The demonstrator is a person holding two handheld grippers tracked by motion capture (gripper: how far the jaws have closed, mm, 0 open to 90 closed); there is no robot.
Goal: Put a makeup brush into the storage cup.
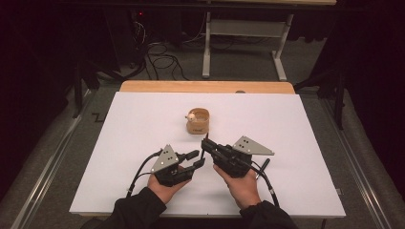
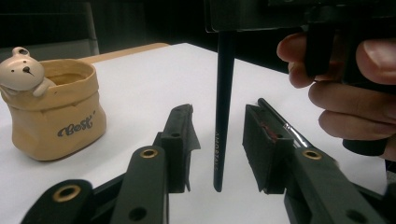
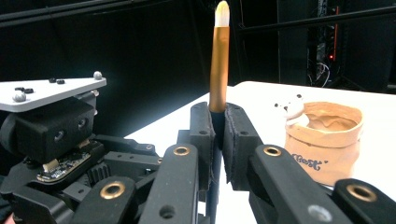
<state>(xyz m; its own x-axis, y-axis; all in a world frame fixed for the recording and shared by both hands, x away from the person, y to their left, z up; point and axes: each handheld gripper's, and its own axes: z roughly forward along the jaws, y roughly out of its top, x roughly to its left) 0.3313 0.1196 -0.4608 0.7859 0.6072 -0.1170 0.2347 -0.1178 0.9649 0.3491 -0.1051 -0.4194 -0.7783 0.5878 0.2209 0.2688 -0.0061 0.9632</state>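
A slim black-handled brush (image 3: 219, 60) with a gold ferrule and pale tip stands upright, and my right gripper (image 3: 218, 126) is shut on it. Its black lower end (image 2: 223, 116) hangs between the jaws of my left gripper (image 2: 217, 140), which stand apart without touching it. In the high view both grippers meet at the table's near middle, the left gripper (image 1: 198, 159) just left of the right gripper (image 1: 206, 143). A tan bag-shaped pot with a small bear on its rim (image 1: 197, 121) sits beyond them, also seen as the pot (image 2: 60, 112) and the pot (image 3: 327, 140).
A white sheet (image 1: 143, 124) covers the table, with a wooden edge (image 1: 205, 87) at the far side. Another thin brush (image 2: 285, 127) lies flat on the sheet near the right hand. Cables and a desk frame stand on the dark floor beyond.
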